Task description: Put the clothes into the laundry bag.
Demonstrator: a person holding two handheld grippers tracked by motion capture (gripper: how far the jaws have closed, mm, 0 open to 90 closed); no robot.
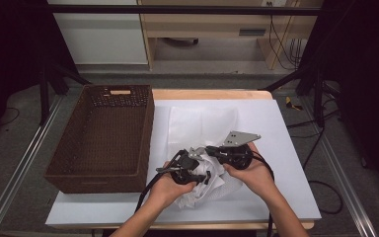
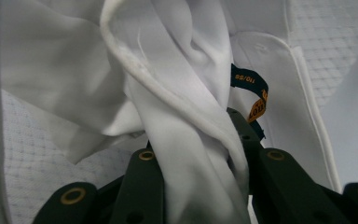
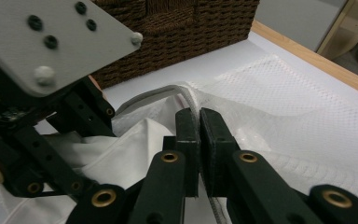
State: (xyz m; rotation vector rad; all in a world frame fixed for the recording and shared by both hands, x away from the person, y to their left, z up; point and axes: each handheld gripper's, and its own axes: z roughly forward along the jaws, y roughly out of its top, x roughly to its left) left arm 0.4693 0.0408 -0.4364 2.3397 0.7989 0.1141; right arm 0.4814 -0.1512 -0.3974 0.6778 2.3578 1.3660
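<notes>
White garment (image 1: 205,185) lies bunched at the near middle of the tabletop (image 1: 286,163), partly on a white mesh bag (image 1: 202,123) spread flat behind it. Left claw (image 1: 193,174) is clamped on a twisted fold of the garment near its dark neck label (image 2: 249,91). Right claw (image 1: 212,149), just right of it, is clenched on a thin white edge of the fabric. Farther left stands a brown woven basket (image 1: 103,138).

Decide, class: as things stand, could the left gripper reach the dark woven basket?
Probably yes. The dark woven basket stands just left of the left gripper, nothing between, but the jaws are shut on the white mesh garment.
</notes>
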